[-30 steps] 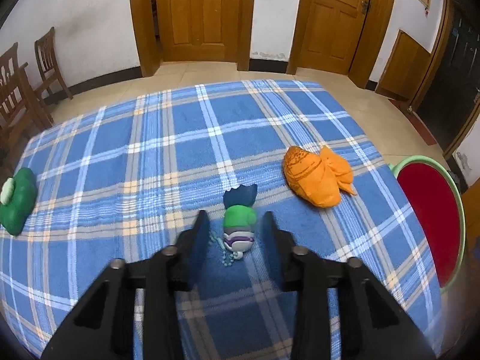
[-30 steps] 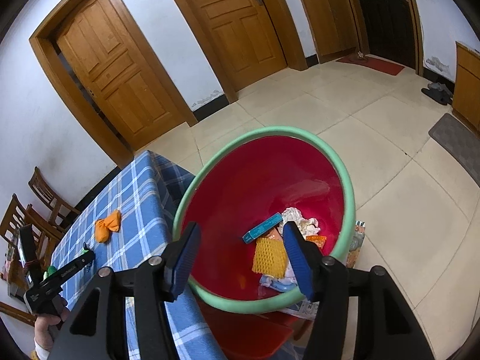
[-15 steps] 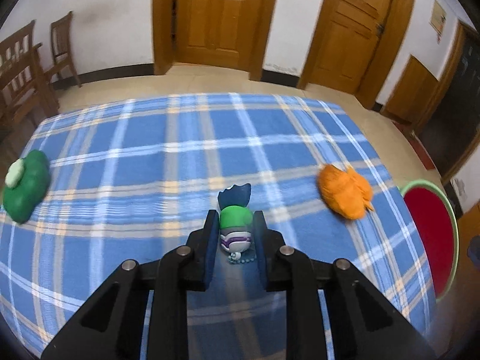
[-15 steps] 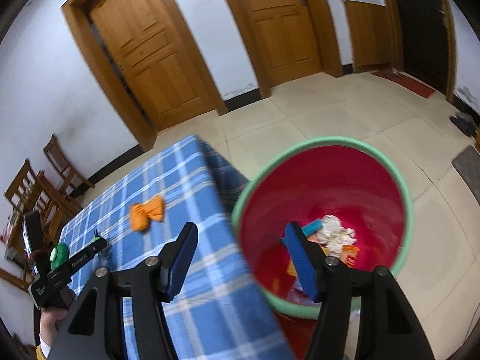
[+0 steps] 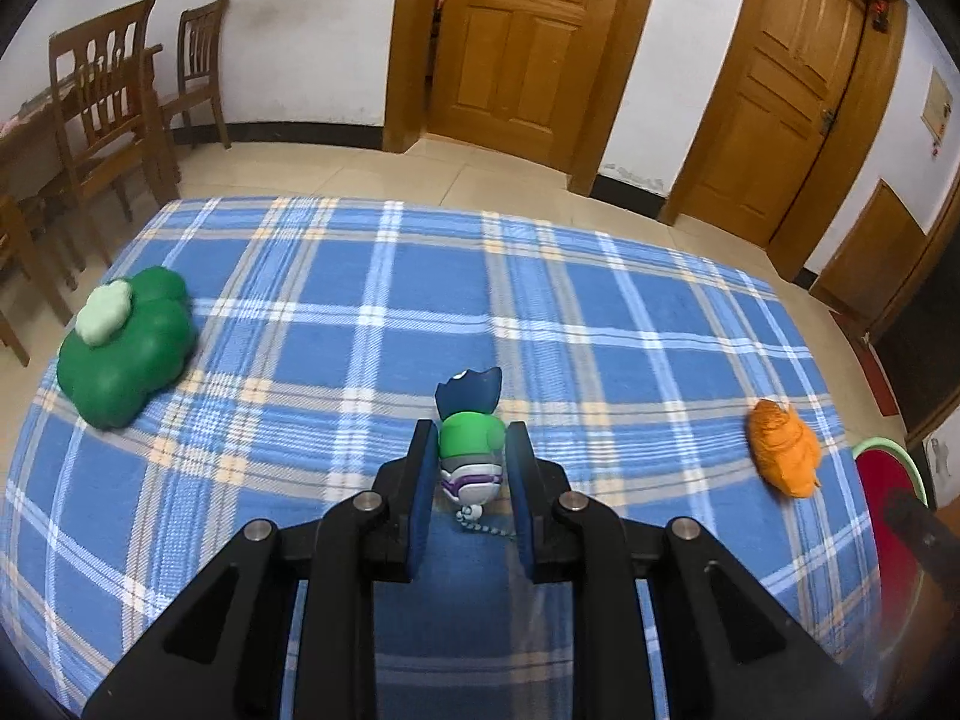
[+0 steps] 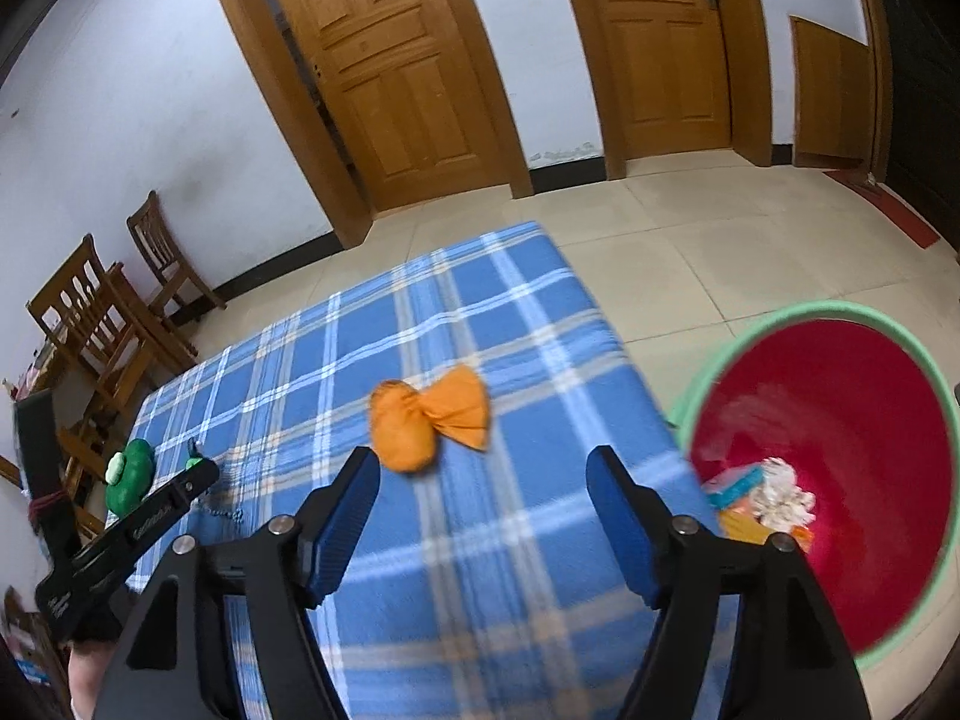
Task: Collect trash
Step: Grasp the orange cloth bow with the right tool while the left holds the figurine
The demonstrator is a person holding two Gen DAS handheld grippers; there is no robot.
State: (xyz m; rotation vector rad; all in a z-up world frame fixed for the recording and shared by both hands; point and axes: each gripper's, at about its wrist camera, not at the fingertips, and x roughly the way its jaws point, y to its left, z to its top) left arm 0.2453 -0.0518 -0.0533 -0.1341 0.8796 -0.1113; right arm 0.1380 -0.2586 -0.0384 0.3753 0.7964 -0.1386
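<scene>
A small toy figure [image 5: 471, 435] with a green body, a dark blue head and a bead chain is at the middle of the blue plaid tablecloth [image 5: 336, 360]. My left gripper [image 5: 471, 459] is shut on it, one pad on each side. A crumpled orange cloth pouch [image 6: 426, 420] lies near the table's right end, just beyond my right gripper [image 6: 480, 462]. That gripper's jaws are opening and nothing is between them. The red bin [image 6: 780, 315] with a green rim stands on the floor to the right of the table, with trash in it.
A green lumpy toy [image 5: 126, 348] lies at the table's left end. The orange pouch [image 5: 783, 447] and the bin's rim [image 5: 882, 443] also show in the left wrist view. Wooden chairs [image 5: 114, 96] stand at the far left. Tiled floor and closed wooden doors lie beyond the table.
My left gripper's pads have come together on the toy figure. My right gripper has swung left from above the bin to above the table and its jaws stand wider.
</scene>
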